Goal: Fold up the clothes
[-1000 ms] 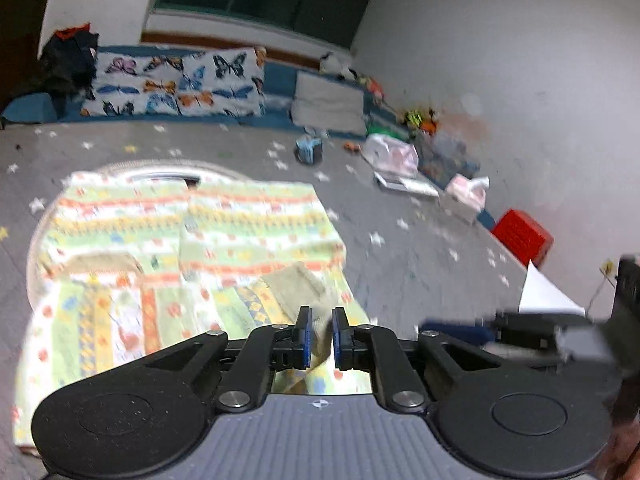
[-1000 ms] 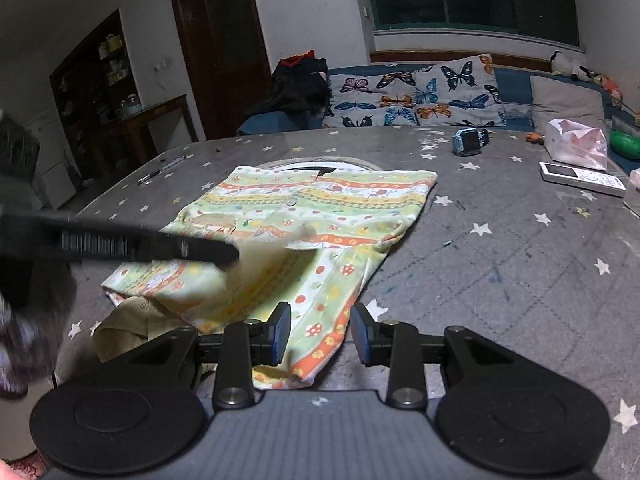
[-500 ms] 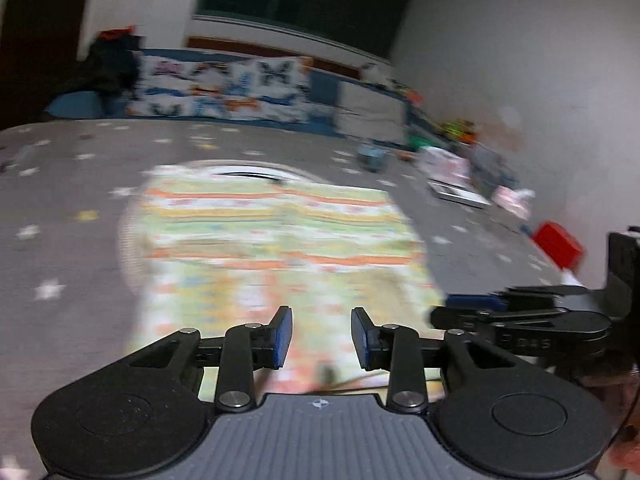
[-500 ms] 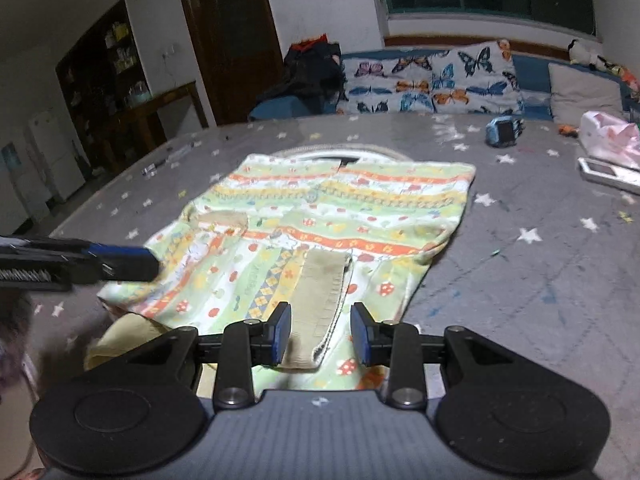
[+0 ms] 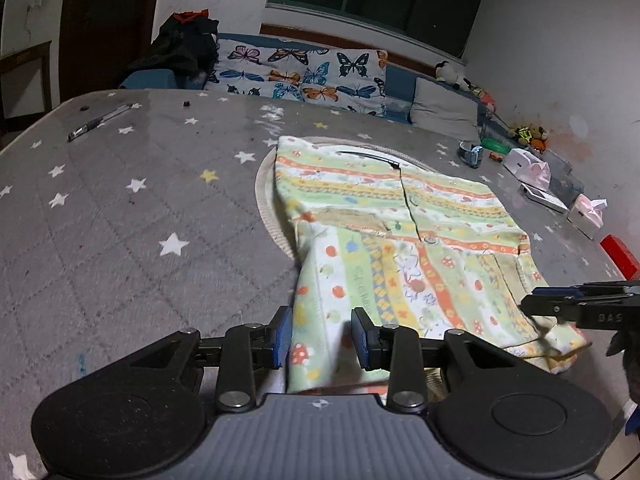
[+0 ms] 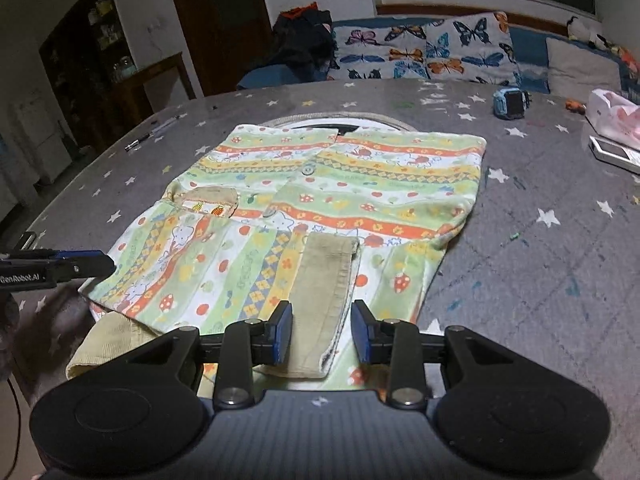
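A child's striped green, orange and yellow shirt (image 6: 320,208) lies flat on the grey star-patterned table (image 6: 540,272), with both sleeves folded in over its front and tan cuffs showing. It also shows in the left wrist view (image 5: 400,248). My right gripper (image 6: 322,330) is open, low over the near hem, with a tan cuff (image 6: 328,284) between its fingers. My left gripper (image 5: 322,338) is open over the shirt's near left corner. Each gripper's fingers show at the edge of the other's view: the right gripper's (image 5: 576,304) and the left gripper's (image 6: 60,266).
A round woven mat (image 5: 268,208) lies under the shirt. A blue toy (image 6: 510,102), a white device (image 6: 612,152) and pink-white packets (image 5: 528,164) sit at the table's right side. Pens (image 5: 100,120) lie far left. A red box (image 5: 620,254) is at the right edge.
My left gripper let go of the sleeve, opened and swung left toward the shirt's near left corner. My right gripper moved in over the hem. The sleeve now lies folded on the shirt.
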`<state>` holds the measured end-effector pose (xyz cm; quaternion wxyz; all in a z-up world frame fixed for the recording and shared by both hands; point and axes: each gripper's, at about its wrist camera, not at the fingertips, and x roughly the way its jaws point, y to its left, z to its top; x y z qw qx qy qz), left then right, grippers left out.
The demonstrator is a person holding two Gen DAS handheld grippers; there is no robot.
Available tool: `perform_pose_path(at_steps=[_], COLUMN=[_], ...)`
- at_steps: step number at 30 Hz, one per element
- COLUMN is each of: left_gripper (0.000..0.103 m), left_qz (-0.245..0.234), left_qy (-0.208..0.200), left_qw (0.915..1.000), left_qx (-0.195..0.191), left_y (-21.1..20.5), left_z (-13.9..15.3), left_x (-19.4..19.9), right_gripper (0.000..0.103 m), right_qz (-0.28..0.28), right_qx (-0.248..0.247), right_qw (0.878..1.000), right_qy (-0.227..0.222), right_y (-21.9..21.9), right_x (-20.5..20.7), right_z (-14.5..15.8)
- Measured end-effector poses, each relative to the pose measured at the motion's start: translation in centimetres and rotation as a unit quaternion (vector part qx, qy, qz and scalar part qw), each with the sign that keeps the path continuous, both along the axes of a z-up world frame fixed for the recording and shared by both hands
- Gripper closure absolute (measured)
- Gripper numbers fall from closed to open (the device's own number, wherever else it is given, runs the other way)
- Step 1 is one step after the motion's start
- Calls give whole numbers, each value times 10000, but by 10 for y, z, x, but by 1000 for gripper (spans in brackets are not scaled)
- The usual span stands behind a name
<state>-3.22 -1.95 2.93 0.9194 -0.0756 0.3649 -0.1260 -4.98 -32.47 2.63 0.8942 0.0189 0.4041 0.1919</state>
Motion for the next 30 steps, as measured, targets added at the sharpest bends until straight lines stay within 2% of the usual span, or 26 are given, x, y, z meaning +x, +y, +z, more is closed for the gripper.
perform_pose_path(at_steps=[4, 6, 8, 14, 17, 20, 26, 30], left_gripper=[68, 68, 68, 68, 68, 69, 73, 74], left_qz=[36, 25, 14, 13, 29, 33, -125, -308], left_qy=[33, 28, 15, 30, 33, -61, -220, -209], left_qw=[10000, 10000, 10000, 9999, 9999, 9998, 9995, 9991], left_qx=[10, 11, 46, 127, 163, 192, 168, 221], left_y=[3, 4, 3, 4, 5, 2, -13, -30], left_z=[-4, -5, -5, -5, -2, 7, 19, 15], left_x=[0, 0, 0, 2, 5, 9, 29, 47], right_gripper=[78, 91, 98, 100, 99, 96, 95, 94], right_qz=[-5, -12, -4, 23, 23, 33, -108, -198], right_qx=[94, 25, -49, -58, -68, -173, -101, -58], right_qw=[9999, 9999, 10000, 9993, 9998, 9998, 9990, 9990], right_qy=[131, 106, 23, -367, -199, -133, -425, -396], right_y=[-3, -2, -1, -3, -3, -3, -10, -11], right_x=[-6, -10, -13, -32, -33, -30, -18, 1], right_z=[0, 1, 4, 26, 22, 13, 23, 17])
